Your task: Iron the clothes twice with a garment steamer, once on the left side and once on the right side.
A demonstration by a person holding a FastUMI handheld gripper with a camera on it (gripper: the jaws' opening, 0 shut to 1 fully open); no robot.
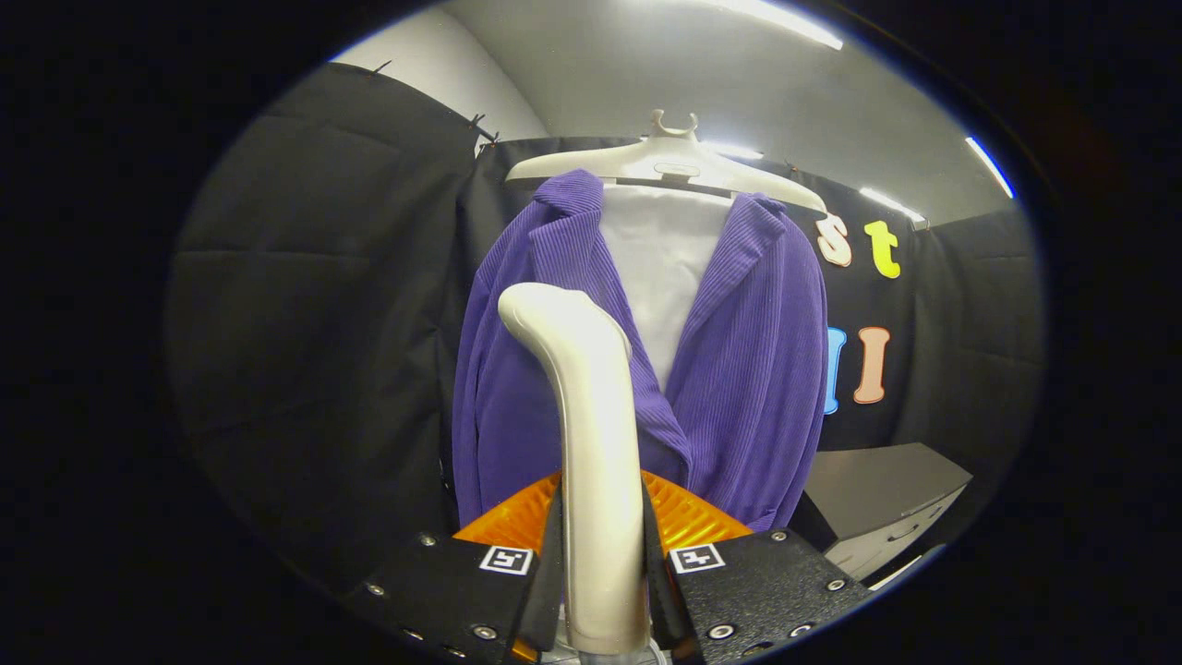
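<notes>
— Right at the lens we have the tool (605, 573), and both of its fingers (545, 563) press against the handle of the garment steamer (591, 443), one on each side.

— So it is clamped on the steamer?

— Yes, we see the pale handle gripped between them. It rises straight up from the fingers toward 12 o'clock, then bends over at its top toward 11 o'clock. Just behind the handle's lower part sits a ribbed orange piece (683, 522), spreading out to both sides.

— And the clothes?

— Beyond the steamer, at 12 o'clock from the fingers, we see a purple ribbed jacket (748, 369) hanging on a pale hanger (669, 166), open at the front over a white panel (660, 268). The steamer's bent head overlaps the jacket's front panel at about 11 o'clock; whether it touches the cloth we cannot tell.

— Anything else around?

— Off at 3 o'clock from the jacket's hem, a grey cabinet (877, 499) stands against the black booth wall (314, 351).
</notes>
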